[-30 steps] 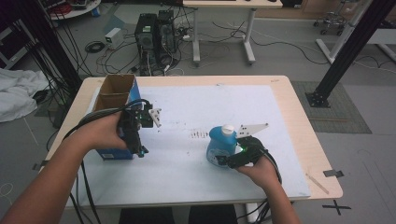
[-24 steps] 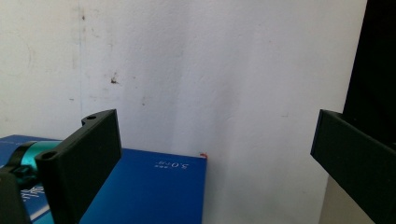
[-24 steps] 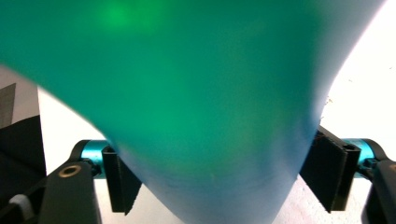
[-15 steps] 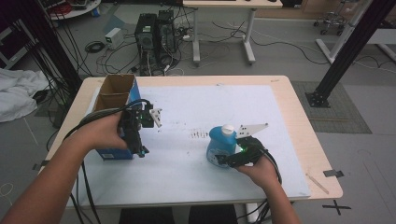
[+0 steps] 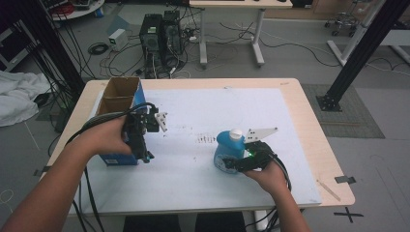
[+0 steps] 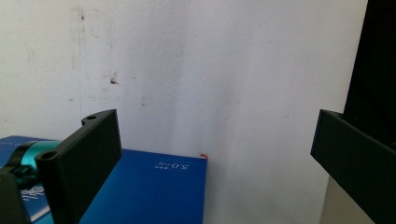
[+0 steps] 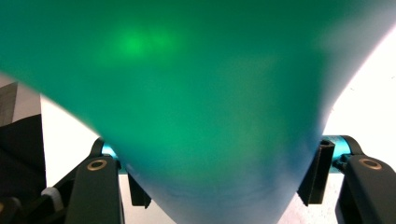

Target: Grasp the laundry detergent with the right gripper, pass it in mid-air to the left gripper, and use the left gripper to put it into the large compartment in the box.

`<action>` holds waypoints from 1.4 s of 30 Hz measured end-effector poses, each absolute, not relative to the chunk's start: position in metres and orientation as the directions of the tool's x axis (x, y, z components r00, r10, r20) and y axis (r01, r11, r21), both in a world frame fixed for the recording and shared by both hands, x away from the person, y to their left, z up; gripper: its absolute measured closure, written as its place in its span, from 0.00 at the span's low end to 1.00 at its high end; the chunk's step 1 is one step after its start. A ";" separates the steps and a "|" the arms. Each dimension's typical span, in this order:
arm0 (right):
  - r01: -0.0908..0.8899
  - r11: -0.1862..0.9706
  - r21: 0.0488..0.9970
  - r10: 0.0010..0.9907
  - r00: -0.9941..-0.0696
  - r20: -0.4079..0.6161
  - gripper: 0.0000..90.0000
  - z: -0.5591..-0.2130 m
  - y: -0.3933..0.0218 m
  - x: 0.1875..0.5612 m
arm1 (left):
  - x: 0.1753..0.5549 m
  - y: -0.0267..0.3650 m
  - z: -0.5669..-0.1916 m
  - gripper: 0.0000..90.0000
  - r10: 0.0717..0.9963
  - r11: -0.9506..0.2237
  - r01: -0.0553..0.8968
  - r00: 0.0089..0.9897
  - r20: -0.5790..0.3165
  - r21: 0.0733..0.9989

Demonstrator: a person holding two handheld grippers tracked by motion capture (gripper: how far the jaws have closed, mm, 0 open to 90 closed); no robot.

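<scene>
Blue bottle [image 5: 228, 153]: white cap, upright on the white sheet [image 5: 203, 188] covering the tabletop [image 5: 309, 121], right of centre, close to your edge. Your right gripper [image 5: 232, 164] sits against its base; the jaws have just been closing, and the right gripper view shows the bottle [image 7: 196, 102] filling the gap with both jaws against its sides.

Blue box [image 5: 118, 104]: open-topped, cardboard-lined, at the left edge. Your left gripper [image 5: 145, 157] hangs just beside it, jaws wide apart, nothing between them, box corner [image 6: 154, 186] below.
</scene>
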State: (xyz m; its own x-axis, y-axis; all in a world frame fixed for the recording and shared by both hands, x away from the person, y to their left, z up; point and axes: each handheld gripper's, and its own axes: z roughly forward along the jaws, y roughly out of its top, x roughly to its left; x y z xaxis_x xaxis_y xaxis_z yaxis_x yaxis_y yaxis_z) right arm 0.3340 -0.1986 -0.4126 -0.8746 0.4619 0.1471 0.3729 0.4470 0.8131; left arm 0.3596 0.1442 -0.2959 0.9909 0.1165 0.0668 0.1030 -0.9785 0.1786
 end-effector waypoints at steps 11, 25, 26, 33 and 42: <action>0.349 0.446 0.824 0.458 -0.880 0.125 0.43 -0.413 -0.198 0.334 | 0.360 0.144 -0.297 0.02 0.117 -0.979 0.104 0.991 0.063 0.177; 0.272 0.471 0.839 0.448 -0.893 0.037 0.49 -0.411 -0.196 0.330 | 0.360 0.144 -0.298 0.02 0.121 -0.978 0.109 0.991 0.059 0.177; 0.266 0.472 0.840 0.448 -0.893 0.030 0.50 -0.411 -0.196 0.329 | 0.360 0.144 -0.298 0.02 0.117 -0.979 0.105 0.991 0.061 0.175; 0.252 0.466 0.848 0.444 -0.896 0.022 0.51 -0.411 -0.197 0.329 | 0.360 0.144 -0.298 0.02 0.124 -0.978 0.111 0.990 0.062 0.179; 0.240 0.472 0.848 0.436 -0.900 0.013 0.52 -0.410 -0.195 0.327 | 0.361 0.143 -0.298 0.02 0.120 -0.977 0.108 0.991 0.058 0.181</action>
State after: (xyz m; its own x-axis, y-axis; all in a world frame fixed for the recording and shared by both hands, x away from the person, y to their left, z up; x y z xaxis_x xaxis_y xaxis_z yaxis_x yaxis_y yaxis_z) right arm 0.3271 -0.1950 -0.4101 -0.9000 0.4357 0.0127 0.2404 0.4717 0.8483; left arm 0.3614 0.1432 -0.2979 0.9910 0.1204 0.0578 0.1082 -0.9775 0.1811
